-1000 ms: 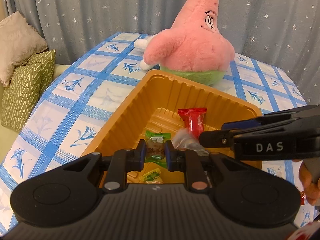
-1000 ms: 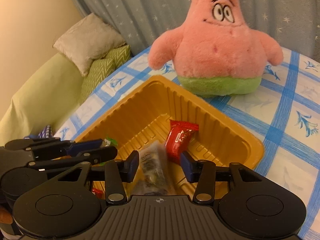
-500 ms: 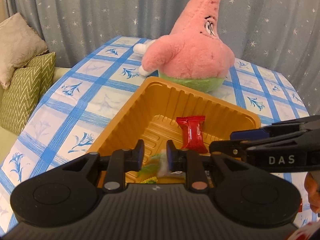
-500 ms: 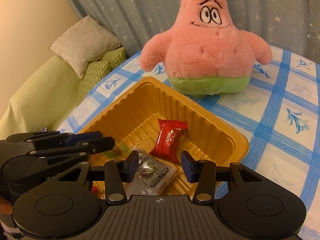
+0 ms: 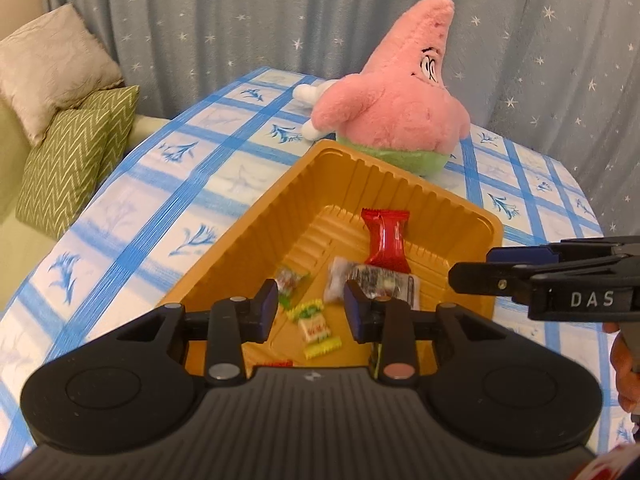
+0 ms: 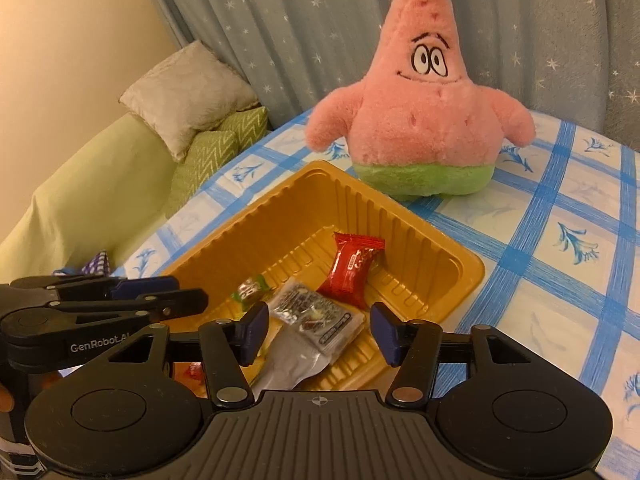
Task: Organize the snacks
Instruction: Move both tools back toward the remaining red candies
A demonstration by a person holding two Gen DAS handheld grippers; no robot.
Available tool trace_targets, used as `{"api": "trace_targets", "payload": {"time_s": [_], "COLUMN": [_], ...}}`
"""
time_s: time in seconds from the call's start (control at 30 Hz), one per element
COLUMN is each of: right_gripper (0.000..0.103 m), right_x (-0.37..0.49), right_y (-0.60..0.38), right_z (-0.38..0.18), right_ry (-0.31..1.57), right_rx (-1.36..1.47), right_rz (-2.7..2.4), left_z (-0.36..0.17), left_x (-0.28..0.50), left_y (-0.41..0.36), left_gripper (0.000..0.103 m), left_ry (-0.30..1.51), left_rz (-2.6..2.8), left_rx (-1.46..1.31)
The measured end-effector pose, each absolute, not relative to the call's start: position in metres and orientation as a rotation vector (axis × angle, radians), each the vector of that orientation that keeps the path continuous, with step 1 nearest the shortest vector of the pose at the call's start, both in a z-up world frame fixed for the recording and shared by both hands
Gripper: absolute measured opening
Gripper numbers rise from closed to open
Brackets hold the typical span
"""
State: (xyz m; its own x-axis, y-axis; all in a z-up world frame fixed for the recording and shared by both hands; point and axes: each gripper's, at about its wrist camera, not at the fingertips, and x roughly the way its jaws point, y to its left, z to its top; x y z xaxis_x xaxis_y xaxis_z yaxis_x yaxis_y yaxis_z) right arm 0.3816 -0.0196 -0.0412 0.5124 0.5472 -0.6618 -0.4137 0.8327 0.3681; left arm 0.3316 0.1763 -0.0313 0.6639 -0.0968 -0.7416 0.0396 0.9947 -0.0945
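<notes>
An orange plastic tray (image 5: 256, 224) (image 6: 432, 240) sits on the blue-checked table. In it lie a red snack packet (image 5: 386, 240) (image 6: 352, 268), a clear packet with dark print (image 5: 372, 284) (image 6: 316, 316), a small green-ended candy (image 5: 290, 284) (image 6: 252, 290) and a yellow-green candy (image 5: 316, 326). My left gripper (image 5: 311, 310) is open and empty above the tray's near end. My right gripper (image 6: 318, 332) is open and empty above the clear packet; it also shows at the right of the left wrist view (image 5: 540, 276).
A pink star plush (image 5: 396, 108) (image 6: 424, 120) stands just behind the tray. Cushions (image 5: 60, 120) (image 6: 192, 112) lie on a green sofa at the left. A starred curtain hangs behind. A silver wrapper (image 6: 288, 364) lies at the tray's near edge.
My left gripper opened and let the green candy fall into the tray. My right gripper opened wider and the clear packet now lies in the tray. Both grippers rose and drew back.
</notes>
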Motion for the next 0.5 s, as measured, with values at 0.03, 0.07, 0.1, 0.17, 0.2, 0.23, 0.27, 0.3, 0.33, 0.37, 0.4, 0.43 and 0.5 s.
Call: {"api": "trace_targets", "payload": {"time_s": [0.03, 0.07, 0.1, 0.17, 0.2, 0.23, 0.27, 0.3, 0.33, 0.37, 0.4, 0.43, 0.5], "right_gripper": [0.059, 0.061, 0.061, 0.063, 0.064, 0.064, 0.065, 0.065, 0.065, 0.066, 0.066, 0.067, 0.068], "right_x": [0.377, 0.373, 0.368, 0.358, 0.353, 0.349, 0.344, 0.339, 0.333, 0.328, 0.323, 0.317, 0.305], "right_y": [-0.021, -0.022, -0.023, -0.026, -0.028, -0.029, -0.031, -0.033, -0.035, -0.037, -0.039, -0.042, -0.046], "right_z": [-0.040, -0.038, -0.037, -0.034, -0.033, -0.032, -0.031, -0.030, -0.028, -0.027, -0.026, -0.026, -0.025], "right_ry": [0.850, 0.846, 0.842, 0.832, 0.830, 0.829, 0.828, 0.827, 0.825, 0.824, 0.822, 0.821, 0.820], "right_rx": [0.173, 0.176, 0.178, 0.184, 0.188, 0.192, 0.197, 0.203, 0.207, 0.209, 0.211, 0.211, 0.216], "right_rz": [0.583, 0.585, 0.586, 0.585, 0.584, 0.584, 0.584, 0.584, 0.583, 0.582, 0.581, 0.580, 0.574], "left_z": [-0.029, -0.027, -0.025, -0.021, -0.018, -0.017, -0.015, -0.013, -0.012, -0.010, -0.009, -0.008, -0.007], "left_x": [0.326, 0.321, 0.316, 0.304, 0.298, 0.292, 0.286, 0.280, 0.275, 0.269, 0.262, 0.257, 0.246], "left_y": [0.177, 0.178, 0.179, 0.180, 0.179, 0.179, 0.178, 0.178, 0.176, 0.176, 0.175, 0.173, 0.170], "left_gripper": [0.033, 0.033, 0.033, 0.033, 0.034, 0.034, 0.035, 0.035, 0.035, 0.036, 0.036, 0.037, 0.037], "left_ry": [0.842, 0.842, 0.840, 0.839, 0.838, 0.837, 0.838, 0.836, 0.835, 0.834, 0.835, 0.837, 0.839], "left_rz": [-0.070, -0.063, -0.059, -0.052, -0.048, -0.044, -0.041, -0.039, -0.036, -0.033, -0.031, -0.031, -0.036], "left_rx": [-0.080, -0.087, -0.095, -0.107, -0.111, -0.114, -0.114, -0.113, -0.111, -0.110, -0.110, -0.111, -0.109]}}
